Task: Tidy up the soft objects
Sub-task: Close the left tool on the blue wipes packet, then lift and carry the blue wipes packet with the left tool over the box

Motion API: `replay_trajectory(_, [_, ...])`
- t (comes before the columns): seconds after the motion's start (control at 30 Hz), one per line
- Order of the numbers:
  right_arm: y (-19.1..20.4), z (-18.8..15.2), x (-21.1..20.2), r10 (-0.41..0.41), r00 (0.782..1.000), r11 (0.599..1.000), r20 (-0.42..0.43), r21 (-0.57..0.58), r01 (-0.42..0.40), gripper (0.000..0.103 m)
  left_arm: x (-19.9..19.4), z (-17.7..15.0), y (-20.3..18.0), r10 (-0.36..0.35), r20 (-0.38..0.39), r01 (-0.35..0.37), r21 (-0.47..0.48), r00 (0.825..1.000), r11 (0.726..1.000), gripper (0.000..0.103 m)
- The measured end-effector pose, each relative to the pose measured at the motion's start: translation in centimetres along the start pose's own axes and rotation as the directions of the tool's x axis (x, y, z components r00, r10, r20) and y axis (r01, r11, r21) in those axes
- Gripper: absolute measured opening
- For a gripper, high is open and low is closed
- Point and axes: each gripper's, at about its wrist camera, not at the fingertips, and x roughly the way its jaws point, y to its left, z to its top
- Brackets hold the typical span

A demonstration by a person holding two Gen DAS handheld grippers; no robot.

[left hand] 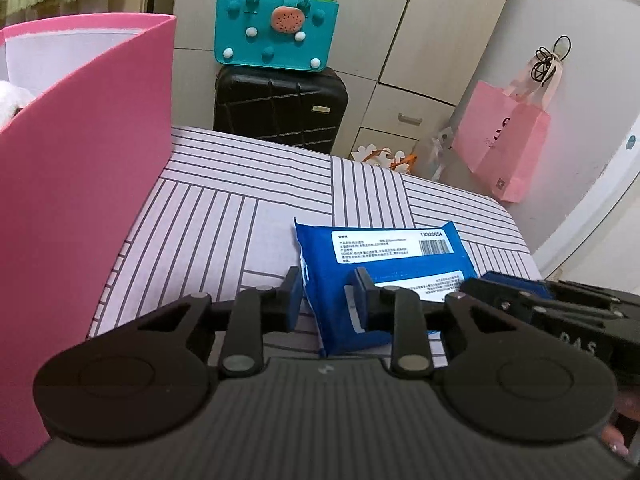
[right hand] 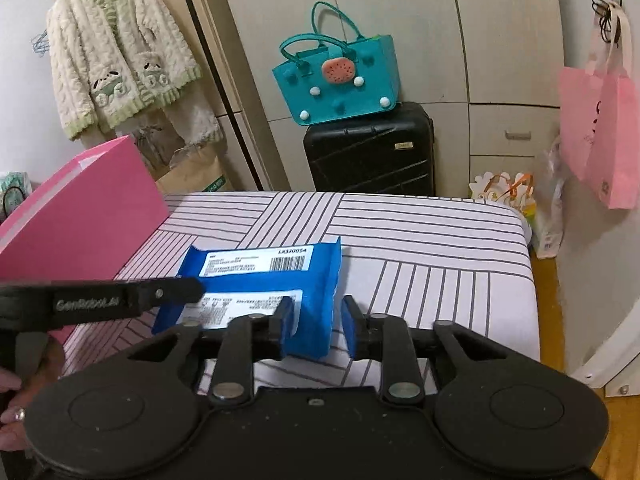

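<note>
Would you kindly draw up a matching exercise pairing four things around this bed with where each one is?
Things:
1. blue packet
2. teal handbag
3. fluffy cardigan
4. pink paper bag

Places:
A. on top of the black suitcase
B. hanging at the upper left in the right wrist view
C. lying on the striped bedsheet
D. hanging by its handles at the far right

Pairs: 1-C, 2-A, 3-B, 4-D
</note>
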Motion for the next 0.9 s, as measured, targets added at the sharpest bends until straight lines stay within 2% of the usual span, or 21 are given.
replay_trajectory(0.1, [-0.3, -0.1, 0.5, 0.061, 0.998, 0.997, -0.017, 0.054, -0.060, 0.039, 0.0, -0.1, 0.0, -0.007, -0.002, 0.007, 0.005, 1.000, 1.000, 0.029])
replay_trajectory(0.17, [0.2, -0.4, 0.4, 0.049, 0.999, 0.998, -0.009, 0.041, -0.049, 0.039, 0.0, -0.2, -0.3, -0.010, -0.003, 0.010, 0.020, 1.000, 1.000, 0.034])
replay_trajectory(0.27, [1.0, -0.6, 0.5, 0.030, 0.999, 1.000, -0.010, -0.004, -0.030, 0.042, 0.0, -0.4, -0.6, 0.003, 0.012, -0.004, 0.038, 1.000, 0.999, 0.034])
replay_trajectory(0.37, [1.0, -0.5, 0.5, 0.028, 1.000, 1.000, -0.011, -0.003, -0.028, 0.043, 0.0, -0.9, -1.2, 0.021, 0.036, -0.024, 0.083, 0.999, 0.996, 0.033])
replay_trajectory(0.4, [1.1, -0.5, 0.4, 0.030, 1.000, 1.000, -0.011, -0.002, -0.030, 0.042, 0.0, -1.1, -1.3, 0.025, 0.042, -0.028, 0.090, 0.999, 0.996, 0.033])
replay_trajectory(0.43, [1.0, -0.5, 0.5, 0.039, 0.999, 0.999, -0.011, -0.001, -0.039, 0.036, -0.1, -1.1, -1.4, 0.024, 0.047, -0.028, 0.099, 0.999, 0.995, 0.032])
replay_trajectory(0.57, [2.3, -0.6, -0.2, 0.017, 1.000, 0.998, -0.016, -0.057, -0.018, 0.033, -0.4, -1.5, -1.8, -0.003, 0.054, -0.003, 0.121, 0.999, 0.993, 0.030])
replay_trajectory(0.7, [2.8, -0.9, -1.2, 0.002, 1.000, 0.999, -0.027, -0.050, -0.003, 0.033, -1.0, -1.8, -2.2, -0.019, 0.065, 0.010, 0.143, 0.998, 0.990, 0.030])
replay_trajectory(0.9, [3.7, -2.0, -3.2, -0.019, 1.000, 0.999, -0.013, -0.030, 0.019, 0.040, -2.5, -2.3, -2.3, -0.056, 0.056, 0.046, 0.163, 0.997, 0.986, 0.031])
